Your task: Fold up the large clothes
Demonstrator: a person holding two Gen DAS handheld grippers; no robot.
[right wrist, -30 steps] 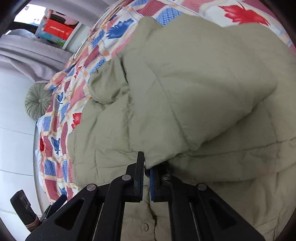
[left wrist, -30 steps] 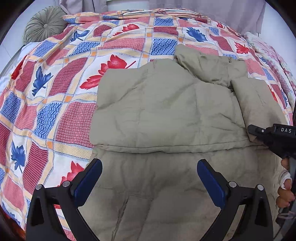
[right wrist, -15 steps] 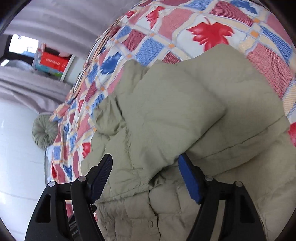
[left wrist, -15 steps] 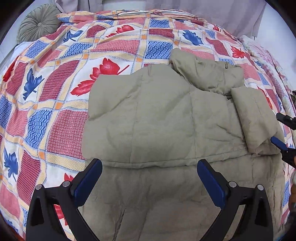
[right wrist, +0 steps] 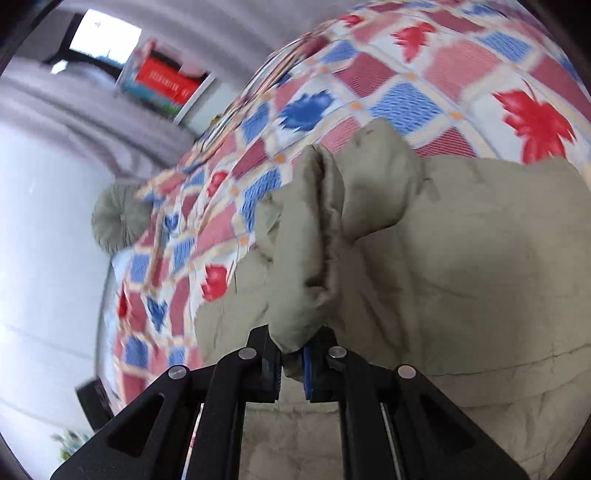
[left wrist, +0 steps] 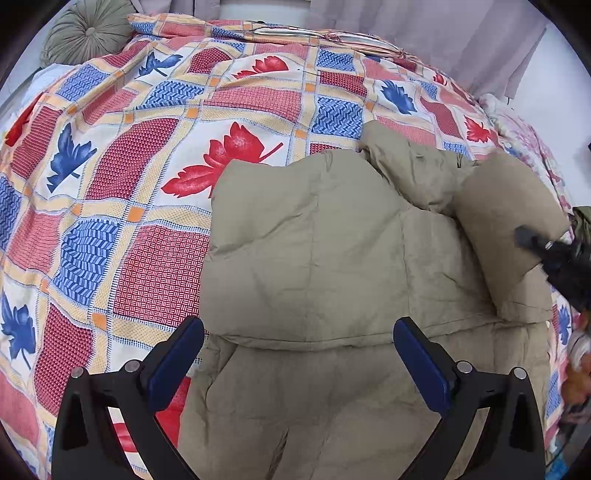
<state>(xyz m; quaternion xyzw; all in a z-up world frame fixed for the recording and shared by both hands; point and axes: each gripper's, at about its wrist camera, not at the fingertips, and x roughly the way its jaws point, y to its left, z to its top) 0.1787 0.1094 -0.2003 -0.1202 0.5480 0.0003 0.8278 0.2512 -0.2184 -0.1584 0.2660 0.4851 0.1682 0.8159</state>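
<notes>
A large khaki padded jacket (left wrist: pixel 325 258) lies partly folded on the bed, its upper half doubled over the lower. My left gripper (left wrist: pixel 295 354) is open and empty, hovering over the jacket's folded front edge. My right gripper (right wrist: pixel 291 365) is shut on the end of the jacket's right sleeve (right wrist: pixel 306 266) and holds it lifted off the jacket. In the left wrist view the sleeve (left wrist: pixel 506 229) stands raised at the right, with the right gripper (left wrist: pixel 554 254) at its edge.
The bed is covered by a patchwork quilt (left wrist: pixel 147 155) with red and blue leaves. A round green cushion (left wrist: pixel 86 35) lies at the head. Grey curtains (left wrist: pixel 443 33) hang behind. A shelf with a red box (right wrist: pixel 166 83) stands far off.
My right gripper opened half a second ago, then shut again on the sleeve end and lifted it. My left gripper stayed open and shifted left over the jacket.
</notes>
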